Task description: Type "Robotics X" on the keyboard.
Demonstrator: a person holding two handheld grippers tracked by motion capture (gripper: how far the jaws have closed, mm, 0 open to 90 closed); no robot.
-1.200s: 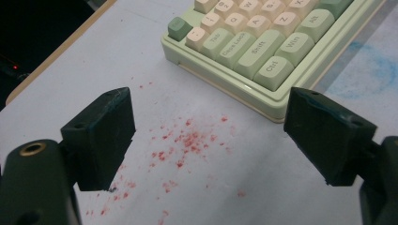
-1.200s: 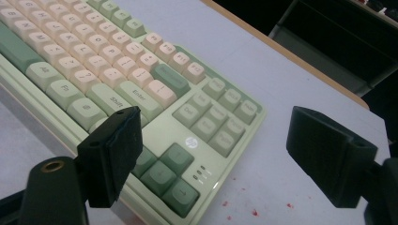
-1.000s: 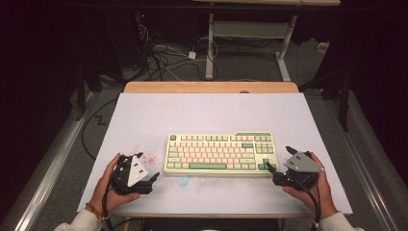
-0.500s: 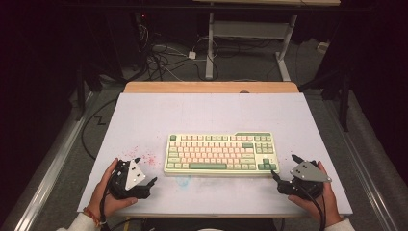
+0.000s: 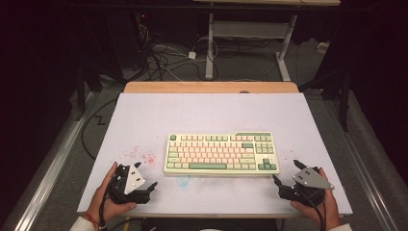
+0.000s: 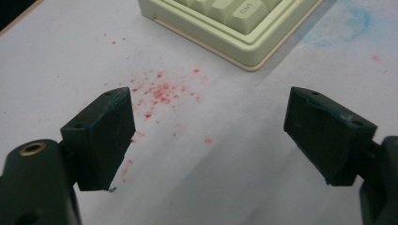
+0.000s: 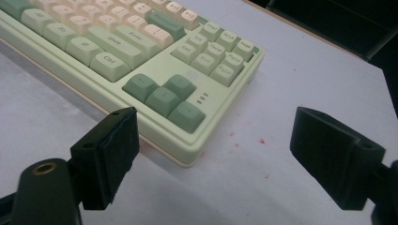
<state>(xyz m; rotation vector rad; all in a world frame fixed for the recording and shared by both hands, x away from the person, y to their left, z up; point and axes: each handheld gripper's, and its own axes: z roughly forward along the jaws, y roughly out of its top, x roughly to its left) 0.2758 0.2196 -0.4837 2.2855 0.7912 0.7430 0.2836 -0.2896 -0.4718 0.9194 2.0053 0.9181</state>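
The keyboard [image 5: 221,153] lies flat in the middle of the table [image 5: 211,110], with its long side toward the person. The left tongs [image 5: 150,186] rest near its front left corner and the right tongs [image 5: 276,181] near its front right corner; both stand wide and hold nothing.

The step in hand looks like a grasp of the keyboard from both ends. To do it well, each pair of tongs should go to a short side of the case, one jaw above and one below the edge, not on the keys. Both hands should close together so the keyboard does not turn.

The right gripper view shows the green arrow keys [image 7: 164,97] and the case corner close up. The left gripper view shows red specks [image 6: 159,91] on the table and a faint blue stain [image 6: 338,28], which are small from the high view.
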